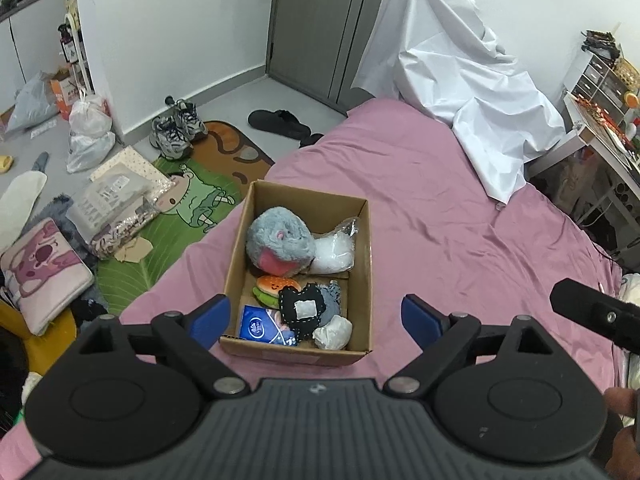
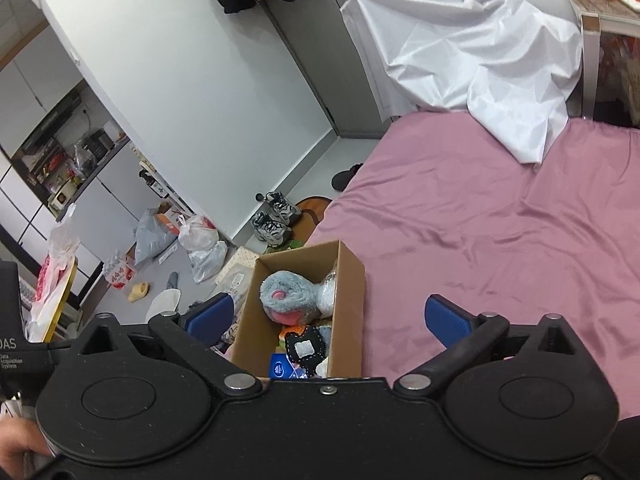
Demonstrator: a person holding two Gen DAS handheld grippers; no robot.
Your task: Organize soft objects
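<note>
A cardboard box (image 1: 362, 280) sits on the pink bed near its left edge. It holds a grey plush (image 1: 280, 242), a white bagged item (image 1: 334, 252), a burger toy (image 1: 272, 286), a black stitched heart (image 1: 302, 312), a blue tissue pack (image 1: 258, 326) and a white wad (image 1: 332, 332). My left gripper (image 1: 316, 320) is open and empty, held above the box's near end. My right gripper (image 2: 332, 316) is open and empty, above the same box (image 2: 352, 288), where the grey plush (image 2: 286, 292) and black heart (image 2: 304, 346) show.
A white sheet (image 1: 460, 80) drapes over something at the bed's far end. The floor to the left holds shoes (image 1: 178, 128), a slipper (image 1: 278, 122), plastic bags (image 1: 88, 132), a green mat (image 1: 188, 208) and a cushion (image 1: 44, 272). A desk (image 1: 600, 140) stands at the right.
</note>
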